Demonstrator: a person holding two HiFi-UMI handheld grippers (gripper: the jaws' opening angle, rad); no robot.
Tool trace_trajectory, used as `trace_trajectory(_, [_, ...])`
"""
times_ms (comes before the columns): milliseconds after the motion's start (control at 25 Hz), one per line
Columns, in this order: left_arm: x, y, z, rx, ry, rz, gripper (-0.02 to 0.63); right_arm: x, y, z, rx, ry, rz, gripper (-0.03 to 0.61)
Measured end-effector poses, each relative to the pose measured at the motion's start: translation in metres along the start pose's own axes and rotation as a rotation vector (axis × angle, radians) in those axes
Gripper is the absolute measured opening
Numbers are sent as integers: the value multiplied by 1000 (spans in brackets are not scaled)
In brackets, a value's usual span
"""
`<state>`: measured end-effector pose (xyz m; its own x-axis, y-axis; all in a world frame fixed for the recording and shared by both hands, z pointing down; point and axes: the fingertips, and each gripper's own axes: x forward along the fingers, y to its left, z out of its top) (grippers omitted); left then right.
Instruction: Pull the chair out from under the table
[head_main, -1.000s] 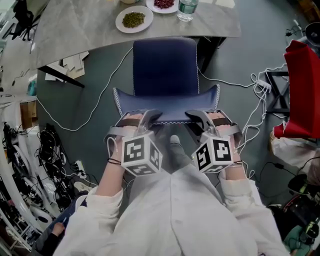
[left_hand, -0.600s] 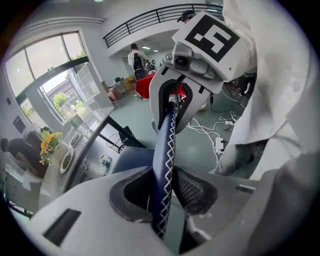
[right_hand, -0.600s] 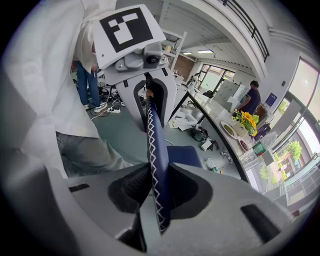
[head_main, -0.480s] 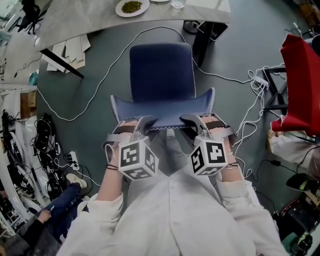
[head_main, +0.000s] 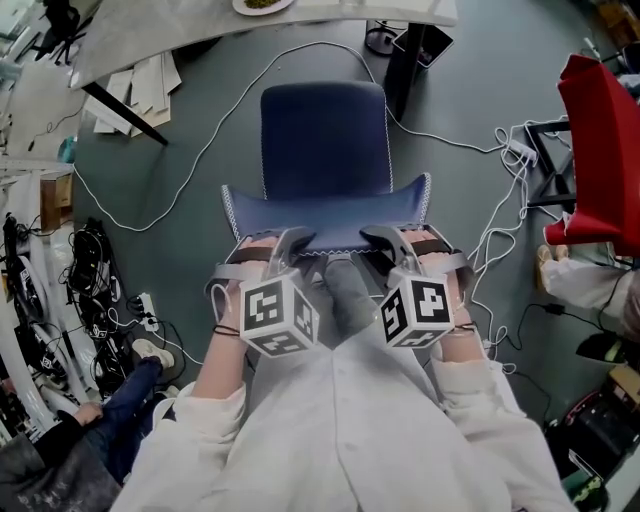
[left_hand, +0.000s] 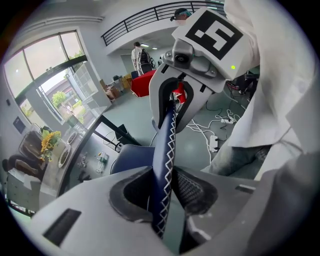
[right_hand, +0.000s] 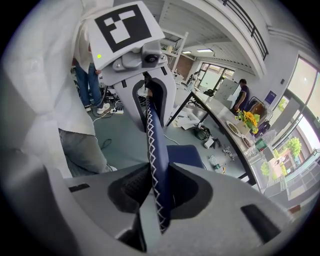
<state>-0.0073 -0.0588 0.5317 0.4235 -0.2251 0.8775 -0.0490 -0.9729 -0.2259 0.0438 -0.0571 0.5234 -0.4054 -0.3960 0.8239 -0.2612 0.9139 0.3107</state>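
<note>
The chair (head_main: 325, 140) has a smooth, matt dark blue covering, cloth or leather, with white zigzag thread along its edge. My left hand-held gripper (head_main: 290, 240) and right hand-held gripper (head_main: 385, 240) are matt grey plastic. The floor (head_main: 180, 150) is smooth, with a faint shine.

The left gripper (head_main: 296, 240) and the right gripper (head_main: 384, 240) have light grey moulded bodies with dark, textured pads (left_hand: 192, 189). Each carries a white cube printed with black square markers: left cube (head_main: 278, 313), right cube (head_main: 418, 310). Dark straps (head_main: 252, 256) cross each hand. The person wears a white long-sleeved coat (head_main: 350, 430), grey trousers (head_main: 346, 295) and a thin dark band (head_main: 228, 324) at the left wrist.
</note>
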Motion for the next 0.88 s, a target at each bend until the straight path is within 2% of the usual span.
trace_trajectory(480, [-28, -62, -22, 72, -29, -38, 120, -15, 70, 20, 74, 51, -21, 87])
trace_trajectory(880, [-51, -117, -34, 111, -31, -100, 118, -32, 128, 30, 118, 97, -31, 87])
